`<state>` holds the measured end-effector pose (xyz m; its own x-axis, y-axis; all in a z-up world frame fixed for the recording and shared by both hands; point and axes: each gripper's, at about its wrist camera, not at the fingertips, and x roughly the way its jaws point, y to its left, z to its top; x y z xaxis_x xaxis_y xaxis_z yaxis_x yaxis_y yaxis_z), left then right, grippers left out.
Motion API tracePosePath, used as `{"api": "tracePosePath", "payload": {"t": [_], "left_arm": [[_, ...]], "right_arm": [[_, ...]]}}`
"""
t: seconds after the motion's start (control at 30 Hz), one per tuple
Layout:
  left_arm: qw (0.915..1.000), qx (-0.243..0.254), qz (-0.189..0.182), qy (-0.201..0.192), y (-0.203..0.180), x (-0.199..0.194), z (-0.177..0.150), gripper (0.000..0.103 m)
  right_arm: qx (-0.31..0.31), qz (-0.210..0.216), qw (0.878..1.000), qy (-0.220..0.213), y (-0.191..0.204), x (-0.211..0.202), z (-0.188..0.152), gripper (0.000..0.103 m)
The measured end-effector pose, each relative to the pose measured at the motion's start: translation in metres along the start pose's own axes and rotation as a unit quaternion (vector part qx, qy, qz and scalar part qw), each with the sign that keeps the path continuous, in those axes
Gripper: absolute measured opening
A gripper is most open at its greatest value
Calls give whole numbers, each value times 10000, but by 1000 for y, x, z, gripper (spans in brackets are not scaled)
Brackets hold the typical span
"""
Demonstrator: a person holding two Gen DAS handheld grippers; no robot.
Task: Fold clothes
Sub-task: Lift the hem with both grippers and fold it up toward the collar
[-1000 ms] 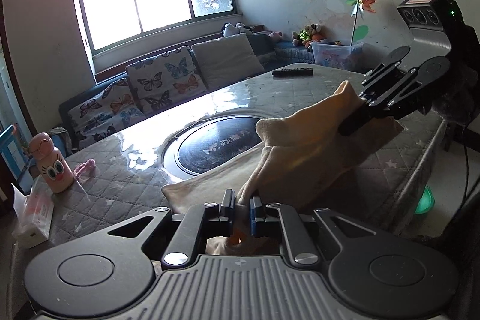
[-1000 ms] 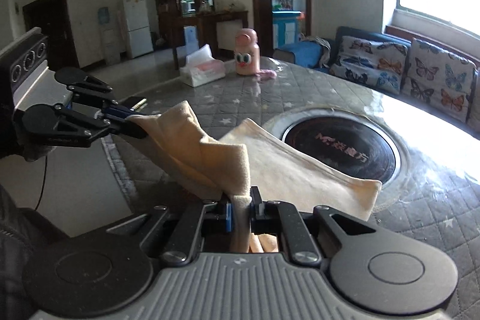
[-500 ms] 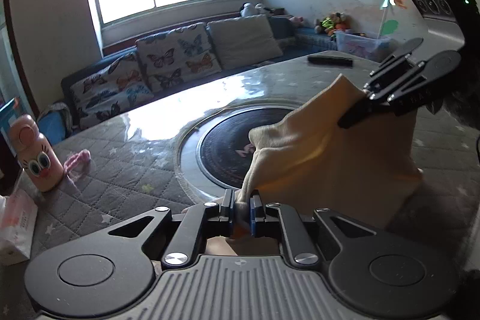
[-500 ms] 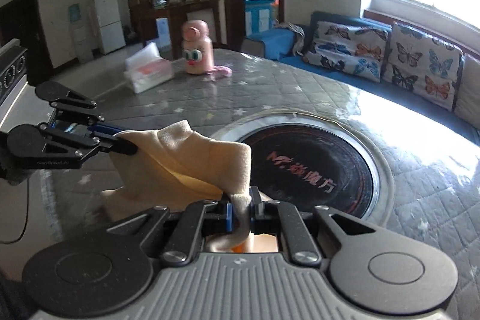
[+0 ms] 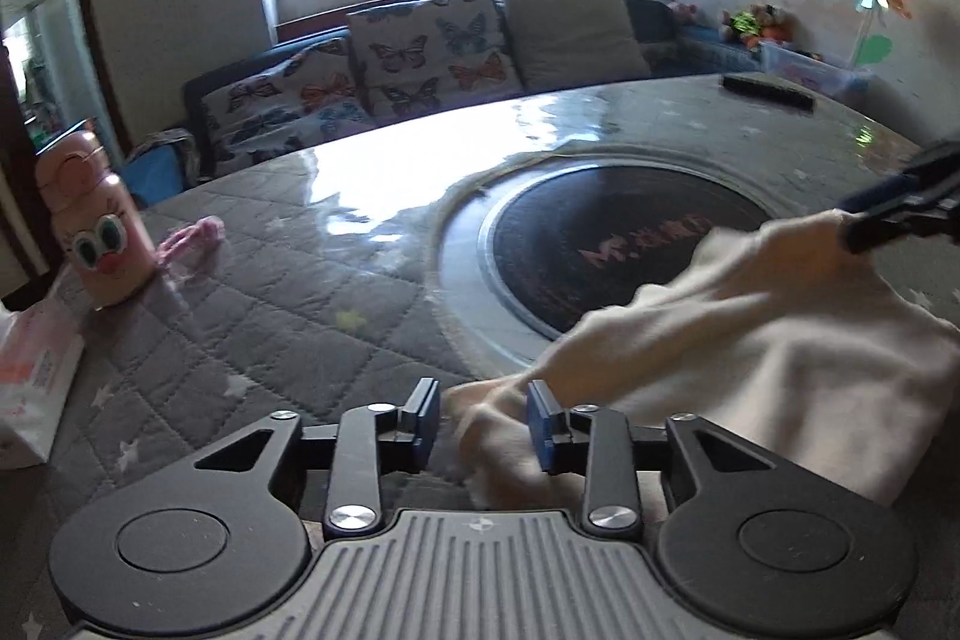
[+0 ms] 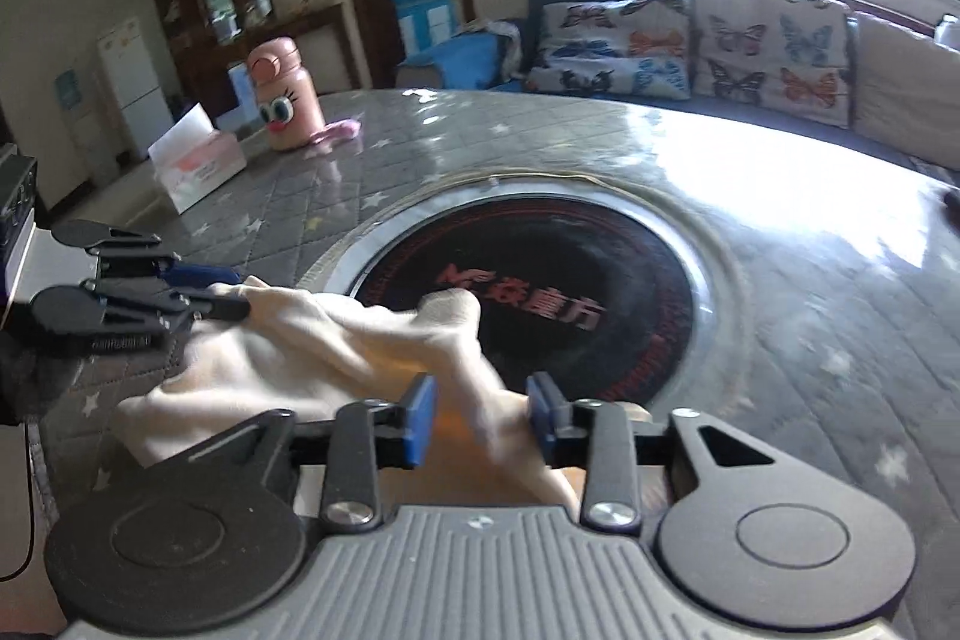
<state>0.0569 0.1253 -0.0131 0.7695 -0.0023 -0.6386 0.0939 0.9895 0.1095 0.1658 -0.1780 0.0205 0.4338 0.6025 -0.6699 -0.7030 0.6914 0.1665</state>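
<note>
A cream cloth (image 5: 750, 328) lies folded over on the grey quilted table (image 5: 270, 316), partly over the black round plate (image 5: 600, 244). My left gripper (image 5: 483, 424) is low over the near edge. Its jaws are opening, and a corner of the cloth lies loose between the blue pads. In the right wrist view the cloth (image 6: 336, 340) sags between both grippers. My right gripper (image 6: 480, 418) is opening too, with a fold of cloth between its parted pads. Each gripper shows in the other's view: the right gripper (image 5: 852, 220) and the left gripper (image 6: 237, 291), both at the cloth's top edge.
A pink cartoon bottle (image 6: 288, 100) and a tissue box (image 6: 192, 160) stand at the table's far left. A black remote (image 5: 768, 91) lies at the far side. A sofa with butterfly cushions (image 5: 420, 58) runs behind the table under the window.
Both grippers came forward and down to the table with the cloth held up between them. Their jaws, shut on the cloth before, now stand apart, and the cloth has sunk onto the table.
</note>
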Motion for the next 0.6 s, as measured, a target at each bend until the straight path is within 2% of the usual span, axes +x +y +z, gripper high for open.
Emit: {"api": "tracePosePath", "payload": {"t": [0.17, 0.23, 0.37, 0.47, 0.5, 0.53, 0.6], "left_arm": [[9991, -254, 322, -140, 9, -12, 5, 37], [9983, -345, 390, -252, 8, -21, 9, 37], [9982, -398, 195, -402, 0, -37, 12, 37], [9988, -293, -52, -399, -15, -38, 13, 36], [9988, -269, -143, -385, -20, -37, 13, 36], [9988, -249, -210, -353, -25, -34, 13, 36], [9990, -236, -277, -256, -29, -25, 11, 36]], "right_arm": [[450, -210, 9988, -34, -21, -21, -17, 41], [545, -214, 9983, 17, -24, -20, -24, 38], [843, -170, 9963, 30, -32, -14, -31, 35], [982, -213, 9949, -59, -32, -2, -32, 26], [994, -268, 9947, -70, -31, 1, -32, 17], [974, -339, 9947, -49, -31, 4, -32, 13], [934, -482, 9945, -7, -29, 9, -33, 13]]}}
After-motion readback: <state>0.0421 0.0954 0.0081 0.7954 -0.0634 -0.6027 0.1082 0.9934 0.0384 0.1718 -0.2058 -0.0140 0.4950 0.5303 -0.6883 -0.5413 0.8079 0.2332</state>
